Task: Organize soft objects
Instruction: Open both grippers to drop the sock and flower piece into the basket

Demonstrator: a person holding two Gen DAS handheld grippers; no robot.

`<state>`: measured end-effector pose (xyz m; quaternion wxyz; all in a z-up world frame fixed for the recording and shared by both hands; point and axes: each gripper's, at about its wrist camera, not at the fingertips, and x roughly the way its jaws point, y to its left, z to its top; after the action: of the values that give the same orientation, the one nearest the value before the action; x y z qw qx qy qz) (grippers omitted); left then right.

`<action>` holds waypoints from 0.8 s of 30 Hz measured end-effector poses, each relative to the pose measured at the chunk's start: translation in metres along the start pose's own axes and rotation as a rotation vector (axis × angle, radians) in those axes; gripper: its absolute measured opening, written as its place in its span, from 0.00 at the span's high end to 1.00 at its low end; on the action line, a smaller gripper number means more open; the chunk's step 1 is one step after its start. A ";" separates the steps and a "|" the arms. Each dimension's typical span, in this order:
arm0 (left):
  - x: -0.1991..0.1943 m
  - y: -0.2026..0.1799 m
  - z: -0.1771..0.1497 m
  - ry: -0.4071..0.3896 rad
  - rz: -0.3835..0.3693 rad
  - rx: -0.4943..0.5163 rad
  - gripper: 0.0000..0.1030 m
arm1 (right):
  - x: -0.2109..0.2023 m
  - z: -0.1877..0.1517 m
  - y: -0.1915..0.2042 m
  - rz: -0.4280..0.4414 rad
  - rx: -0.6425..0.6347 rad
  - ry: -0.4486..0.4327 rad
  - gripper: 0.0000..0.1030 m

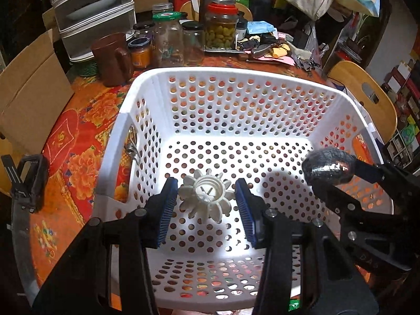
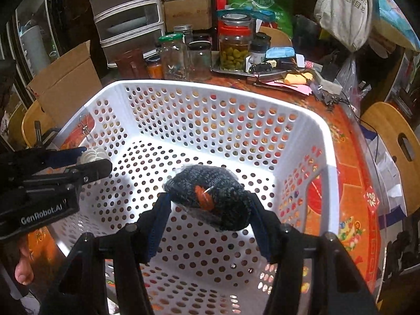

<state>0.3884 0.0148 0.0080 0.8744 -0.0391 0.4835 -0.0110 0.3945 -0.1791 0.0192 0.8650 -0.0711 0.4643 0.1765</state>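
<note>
Both grippers are held over a white perforated basket (image 1: pixel 262 78) that stands on a table covered with an orange floral cloth (image 1: pixel 86 131). The left gripper (image 1: pixel 206 202) has its blue pads spread on either side of a white petal-shaped soft object (image 1: pixel 207 197); a gap shows between the object and each pad — neither pad presses on it. From the left wrist view it cannot be told whether the object rests on the basket floor or sits just above it. The right gripper (image 2: pixel 210 210) has a dark knitted bundle (image 2: pixel 210 197), wrapped in clear film and marked with an orange patch, between its fingers; the bundle spans the space between them and touches both, above the basket floor. In the left wrist view the same bundle appears near the basket's right wall. Behind the basket stand glass jars (image 1: pixel 168 36), one filled with green olives (image 1: pixel 220 31), a brown mug (image 1: pixel 113 57) and stacked grey drawers (image 1: pixel 92 8).
</note>
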 end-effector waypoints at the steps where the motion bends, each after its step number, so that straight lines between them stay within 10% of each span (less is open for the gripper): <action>1: -0.001 0.000 0.000 -0.003 -0.002 0.001 0.58 | -0.001 0.000 0.000 0.000 -0.002 -0.005 0.41; 17: -0.059 -0.005 -0.012 -0.146 0.051 0.043 0.00 | -0.048 -0.016 -0.019 0.023 0.055 -0.114 0.04; 24: -0.100 -0.006 -0.030 -0.212 0.050 0.059 0.00 | -0.072 -0.026 -0.016 0.024 0.062 -0.166 0.02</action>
<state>0.3100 0.0133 0.0773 0.9213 -0.0024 0.3887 0.0010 0.3438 -0.2183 0.0637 0.9000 -0.0240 0.3973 0.1778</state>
